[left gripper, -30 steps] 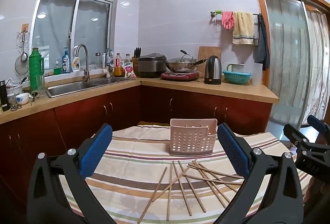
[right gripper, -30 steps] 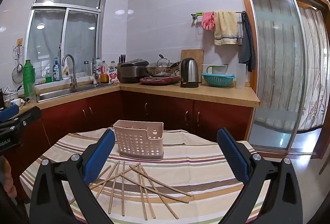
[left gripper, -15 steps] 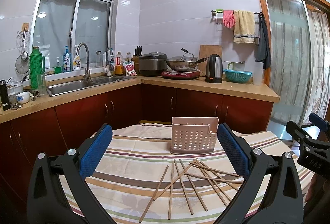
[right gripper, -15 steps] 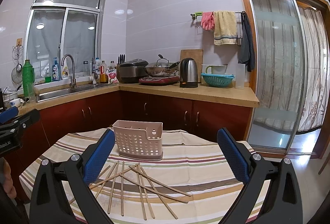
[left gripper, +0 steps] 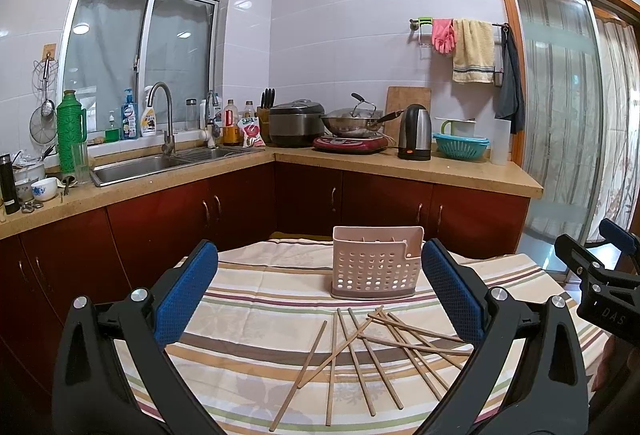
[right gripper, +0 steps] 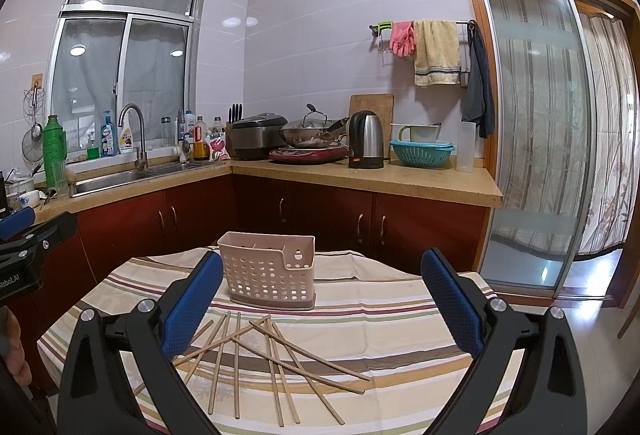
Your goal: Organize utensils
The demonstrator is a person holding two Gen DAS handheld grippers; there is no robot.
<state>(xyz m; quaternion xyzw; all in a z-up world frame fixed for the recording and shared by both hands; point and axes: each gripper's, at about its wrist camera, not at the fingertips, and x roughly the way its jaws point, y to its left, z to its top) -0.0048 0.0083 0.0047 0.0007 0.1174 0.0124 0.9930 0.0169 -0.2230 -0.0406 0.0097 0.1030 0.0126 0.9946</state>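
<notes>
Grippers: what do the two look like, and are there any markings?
Both are black plastic frames with silver screws and blue textured pads. The left gripper shows white lettering "RoboL.AI" in the right view; the right gripper shows "DAS" in the left view.

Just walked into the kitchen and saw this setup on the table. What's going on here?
A person holds a two-finger gripper in each hand over a table with a striped cloth. Both the left gripper and the right gripper are open and empty, raised above the table. Wooden chopsticks lie scattered and crossed on the cloth, in front of a pink perforated utensil holder standing upright. None has been picked up yet, so the sorting looks not yet begun.
</notes>
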